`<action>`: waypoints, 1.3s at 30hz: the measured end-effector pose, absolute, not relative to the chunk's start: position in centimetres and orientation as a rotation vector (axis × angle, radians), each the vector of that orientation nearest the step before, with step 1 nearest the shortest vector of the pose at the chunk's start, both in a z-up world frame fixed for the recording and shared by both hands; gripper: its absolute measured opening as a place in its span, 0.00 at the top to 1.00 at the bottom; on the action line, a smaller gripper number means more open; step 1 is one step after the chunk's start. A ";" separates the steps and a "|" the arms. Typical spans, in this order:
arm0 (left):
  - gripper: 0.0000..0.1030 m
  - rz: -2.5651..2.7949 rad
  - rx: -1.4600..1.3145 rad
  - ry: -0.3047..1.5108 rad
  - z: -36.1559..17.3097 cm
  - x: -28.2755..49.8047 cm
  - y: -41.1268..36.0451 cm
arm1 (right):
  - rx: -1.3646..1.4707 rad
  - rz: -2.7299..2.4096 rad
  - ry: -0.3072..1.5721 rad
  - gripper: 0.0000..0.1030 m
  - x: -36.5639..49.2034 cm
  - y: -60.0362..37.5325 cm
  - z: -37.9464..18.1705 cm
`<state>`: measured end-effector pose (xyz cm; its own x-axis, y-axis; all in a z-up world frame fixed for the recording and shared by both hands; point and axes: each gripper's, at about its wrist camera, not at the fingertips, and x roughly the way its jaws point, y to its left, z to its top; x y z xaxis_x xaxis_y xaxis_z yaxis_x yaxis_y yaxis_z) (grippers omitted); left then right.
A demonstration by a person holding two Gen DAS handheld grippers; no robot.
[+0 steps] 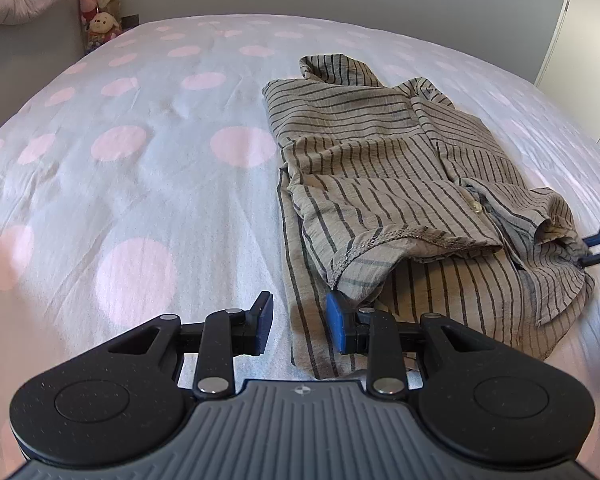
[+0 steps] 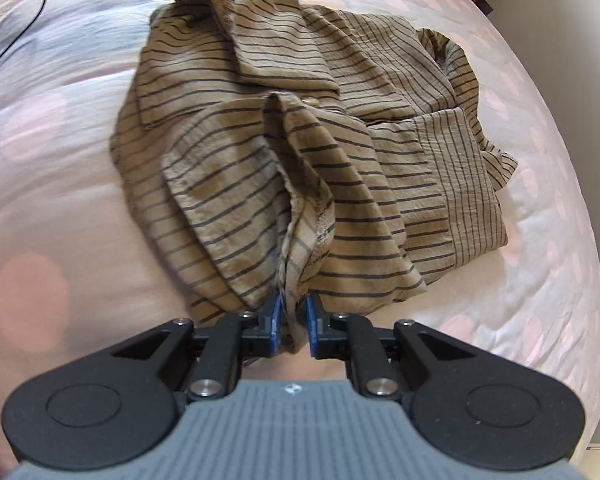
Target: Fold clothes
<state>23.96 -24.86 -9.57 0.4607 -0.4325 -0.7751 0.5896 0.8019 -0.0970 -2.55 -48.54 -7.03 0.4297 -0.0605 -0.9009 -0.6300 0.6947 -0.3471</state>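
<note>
1. No container shows in either view, and no writing can be read.
2. The shirt (image 1: 400,184) is tan, crinkled woven cloth with thin dark stripes. It lies partly folded in loose layers on the bed (image 1: 140,160), right of centre in the left wrist view. A pale button (image 1: 477,207) sits on its front, and a stitched hem runs along the near folded flap.
3. The bed's sheet is white with large pale pink dots and is softly creased.
4. The left hand-held gripper (image 1: 300,326) stands apart, with bare sheet and the shirt's near edge between its blue pads; nothing is pinched.
5. The right hand-held gripper (image 2: 292,326) has a bunched ridge of shirt between its narrow jaws, pads against the cloth.
6. Plush toys (image 1: 98,4) are stacked at the far left corner.
</note>
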 end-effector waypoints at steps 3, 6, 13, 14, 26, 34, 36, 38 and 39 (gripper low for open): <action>0.73 -0.638 0.192 0.885 -9.3 23.8 -24.9 | -0.755 0.411 1.110 0.85 -4.1 -48.1 -7.1; 0.73 -0.640 0.194 0.878 -9.1 23.6 -24.8 | -0.739 0.411 1.144 0.85 -5.5 -47.6 -8.0; 0.73 -0.641 0.170 0.861 -8.3 23.3 -24.1 | -0.757 0.320 1.139 0.86 -7.1 -47.5 -8.1; 0.73 -0.642 0.166 0.860 -8.3 23.3 -24.0 | -0.755 0.292 1.130 0.86 -6.9 -47.8 -7.8; 0.73 -0.643 0.170 0.872 -8.5 23.5 -24.0 | -0.990 0.295 1.078 0.80 -3.2 -50.1 -8.4; 0.73 -0.637 0.184 0.898 -9.3 24.0 -24.6 | -1.047 0.485 1.055 0.78 -3.0 -48.2 -8.6; 0.73 -0.639 0.190 0.898 -9.3 24.0 -24.7 | -1.052 0.523 1.060 0.78 -3.5 -47.7 -8.7; 0.73 -0.638 0.193 0.897 -9.3 24.0 -24.8 | -1.059 0.549 1.083 0.78 -3.6 -47.4 -9.0; 0.73 -0.638 0.194 0.897 -9.3 23.9 -24.8 | -1.065 0.554 1.095 0.79 -3.7 -47.3 -9.1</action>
